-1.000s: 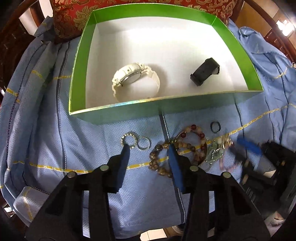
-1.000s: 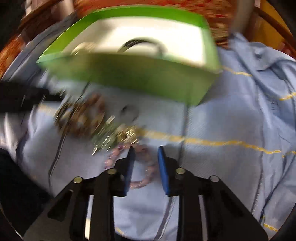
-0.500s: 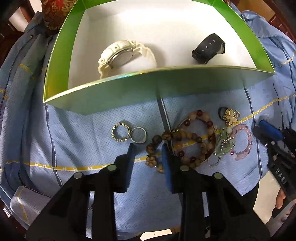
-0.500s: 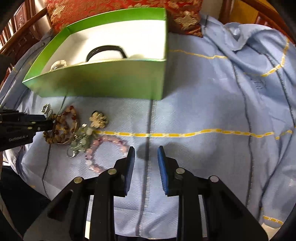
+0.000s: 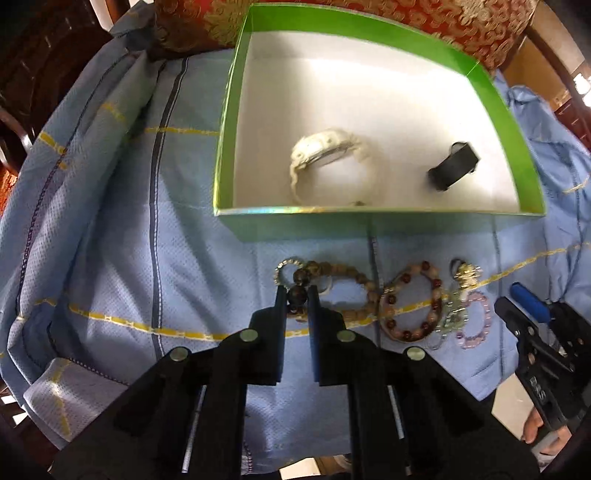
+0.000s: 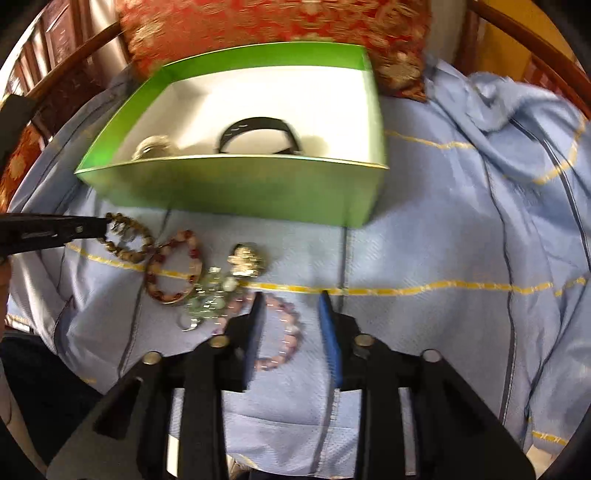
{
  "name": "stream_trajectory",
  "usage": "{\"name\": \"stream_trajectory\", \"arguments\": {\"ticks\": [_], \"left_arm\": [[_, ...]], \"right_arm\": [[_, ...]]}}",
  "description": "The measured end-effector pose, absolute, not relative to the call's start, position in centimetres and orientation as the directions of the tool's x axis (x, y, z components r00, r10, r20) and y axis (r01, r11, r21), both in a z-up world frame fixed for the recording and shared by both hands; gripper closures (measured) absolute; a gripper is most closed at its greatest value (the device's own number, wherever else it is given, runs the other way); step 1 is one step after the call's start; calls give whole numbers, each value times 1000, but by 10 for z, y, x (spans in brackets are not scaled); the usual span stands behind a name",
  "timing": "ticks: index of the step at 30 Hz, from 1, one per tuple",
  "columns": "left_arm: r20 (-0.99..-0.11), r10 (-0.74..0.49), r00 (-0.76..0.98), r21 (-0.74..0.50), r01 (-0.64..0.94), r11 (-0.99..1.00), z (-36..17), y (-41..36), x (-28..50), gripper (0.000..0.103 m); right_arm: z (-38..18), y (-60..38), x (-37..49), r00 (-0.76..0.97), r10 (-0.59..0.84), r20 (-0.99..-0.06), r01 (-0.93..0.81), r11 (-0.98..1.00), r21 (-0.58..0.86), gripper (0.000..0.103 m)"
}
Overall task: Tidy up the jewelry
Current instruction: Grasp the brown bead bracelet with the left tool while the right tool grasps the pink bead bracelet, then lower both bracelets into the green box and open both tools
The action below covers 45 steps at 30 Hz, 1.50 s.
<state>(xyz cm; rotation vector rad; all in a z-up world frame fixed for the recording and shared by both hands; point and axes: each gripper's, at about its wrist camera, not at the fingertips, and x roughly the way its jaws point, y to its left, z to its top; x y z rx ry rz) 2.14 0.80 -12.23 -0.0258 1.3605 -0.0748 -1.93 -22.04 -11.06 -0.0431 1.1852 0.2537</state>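
Note:
A green box (image 5: 369, 221) with a white inside holds a white watch (image 5: 325, 155) and a black watch (image 5: 454, 166). In front of it on the blue cloth lie rings, bead bracelets and a gold brooch (image 5: 467, 275). My left gripper (image 5: 297, 295) is shut on the brown bead bracelet (image 5: 354, 280), and it also shows in the right wrist view (image 6: 105, 223). My right gripper (image 6: 290, 306) is open around the pink bead bracelet (image 6: 286, 350), which lies on the cloth. A red-and-tan bracelet (image 6: 173, 269) and a green charm (image 6: 207, 299) lie between them.
A sparkly ring (image 5: 286, 267) and a plain ring (image 5: 327, 286) lie by the left fingertips. A red patterned cushion (image 6: 273, 22) stands behind the box. The blue cloth (image 6: 461, 229) is rumpled at the right. Dark wooden chair rails curve round the edges.
My left gripper has closed on the brown bracelet and pulled it leftwards, stretching it out. My right gripper has moved left over the pink bracelet and opened wider.

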Motion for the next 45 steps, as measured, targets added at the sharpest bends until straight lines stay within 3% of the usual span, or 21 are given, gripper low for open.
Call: {"name": "stream_trajectory", "arguments": {"ticks": [5,10,12,14,15,23,31,45], "left_arm": [[-982,-41,185,-32,52,998,-133,0,21,89],[-986,-10,165,-4,36,999,-150,-9,32,76],[-984,-10,175,-2,44,999,-150,-12,32,76],[-983,-5,184,3,43,999,-151,-12,32,82],[-982,-4,188,4,44,999,-150,-14,32,92],[-950,-50,307,-36,52,998,-108,-12,16,92],[-850,-154,504,-86,154,984,-47,-19,-10,92],[-783,-225,580,-153,171,973,-7,-17,1,92]], "right_arm": [[-133,-207,-19,289,101,-952,-223,974,36,65],[-132,-207,-24,305,101,-947,-233,972,28,66],[-132,-206,-25,312,106,-944,-252,967,26,83],[-131,-202,-29,315,108,-943,-274,961,18,94],[-130,-201,-31,319,102,-942,-277,961,11,94],[-95,-208,-39,374,144,-916,-261,964,45,95],[-41,-226,-33,495,184,-849,-235,969,74,95],[-13,-225,-8,558,255,-790,-251,959,132,95]]}}
